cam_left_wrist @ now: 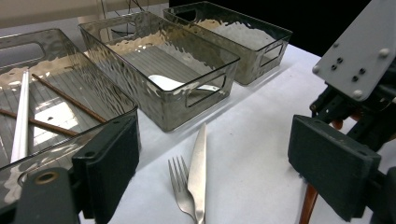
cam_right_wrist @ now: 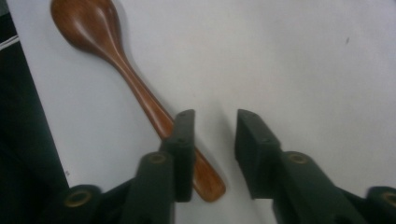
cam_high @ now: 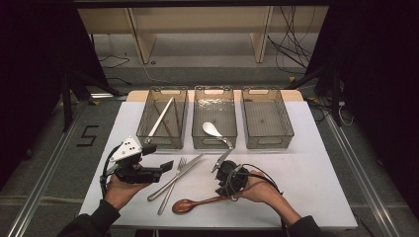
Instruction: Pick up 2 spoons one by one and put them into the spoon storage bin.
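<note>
right gripper (cam_right_wrist: 212,140): held by the person's right hand (cam_high: 257,190) near the front of the table, jaws pointing down at the white tabletop (cam_high: 306,168). jaws parted, nothing pinched between them; bare table shows in the gap.
wooden spoon (cam_right_wrist: 126,79): lies flat on the white surface at the front edge, bowl toward the person's left. its handle end passes under one jaw of the right gripper, outside the gap; whether they touch cannot be told.
left gripper (cam_left_wrist: 215,154): held in the left hand (cam_high: 118,190) at the front left, jaws spread wide, empty, pointing across the table.
fork (cam_high: 170,185) and knife (cam_high: 180,173): lie side by side between the two grippers.
three clear bins: left bin (cam_high: 162,118) holds chopsticks, middle bin (cam_high: 214,118) a white spoon (cam_high: 212,129), right bin (cam_high: 267,118) at the back right.
</note>
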`<act>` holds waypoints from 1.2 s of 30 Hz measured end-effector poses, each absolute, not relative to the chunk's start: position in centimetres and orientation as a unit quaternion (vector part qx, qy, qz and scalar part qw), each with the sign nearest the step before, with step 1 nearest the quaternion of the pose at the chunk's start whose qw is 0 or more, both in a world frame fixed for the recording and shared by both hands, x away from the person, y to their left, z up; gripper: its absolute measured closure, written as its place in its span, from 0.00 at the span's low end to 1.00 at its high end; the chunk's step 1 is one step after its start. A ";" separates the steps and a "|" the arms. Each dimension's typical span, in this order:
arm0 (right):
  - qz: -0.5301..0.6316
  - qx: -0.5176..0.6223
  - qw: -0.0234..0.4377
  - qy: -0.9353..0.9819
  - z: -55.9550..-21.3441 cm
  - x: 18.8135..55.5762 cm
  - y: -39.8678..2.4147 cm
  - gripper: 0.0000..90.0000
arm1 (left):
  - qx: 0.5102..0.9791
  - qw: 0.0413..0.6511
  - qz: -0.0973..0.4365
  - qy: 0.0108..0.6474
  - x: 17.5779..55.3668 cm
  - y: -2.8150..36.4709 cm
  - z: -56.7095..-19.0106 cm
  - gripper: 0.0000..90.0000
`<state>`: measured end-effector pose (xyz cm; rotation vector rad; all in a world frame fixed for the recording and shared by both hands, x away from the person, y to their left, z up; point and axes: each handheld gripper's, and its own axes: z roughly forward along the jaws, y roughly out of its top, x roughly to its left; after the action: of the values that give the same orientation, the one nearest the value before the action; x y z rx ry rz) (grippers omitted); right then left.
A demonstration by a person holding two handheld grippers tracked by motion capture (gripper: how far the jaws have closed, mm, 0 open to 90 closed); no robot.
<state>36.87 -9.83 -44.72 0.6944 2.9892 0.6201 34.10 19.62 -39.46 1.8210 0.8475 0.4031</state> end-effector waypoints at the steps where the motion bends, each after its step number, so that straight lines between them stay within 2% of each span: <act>1: 0.196 0.216 0.006 0.957 -44.6 36.8 -9.5 0.64 | 0.760 0.519 0.168 0.353 34.1 19.6 -39.4 0.18; 3: 0.194 0.198 0.001 0.961 -44.6 36.5 -8.6 0.53 | 0.759 0.521 0.167 0.353 34.1 19.6 -39.4 0.18; 5: 0.190 0.184 0.002 0.964 -44.6 36.2 -8.0 0.48 | 0.758 0.523 0.166 0.353 34.1 19.7 -39.4 0.18; 11: 0.175 0.162 0.012 0.971 -45.0 35.8 -7.2 0.46 | 0.759 0.520 0.165 0.354 34.2 19.6 -39.5 0.18; 33: 0.111 0.117 0.022 0.987 -45.8 34.8 -6.2 0.75 | 0.759 0.519 0.166 0.355 34.2 19.7 -39.5 0.18; 36: 0.110 0.105 0.021 0.988 -45.9 34.7 -6.0 0.82 | 0.760 0.519 0.166 0.355 34.2 19.6 -39.5 0.18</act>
<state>34.66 -6.04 -45.89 0.3266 3.0632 0.3420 34.19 19.61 -39.48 1.8219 0.8504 0.3983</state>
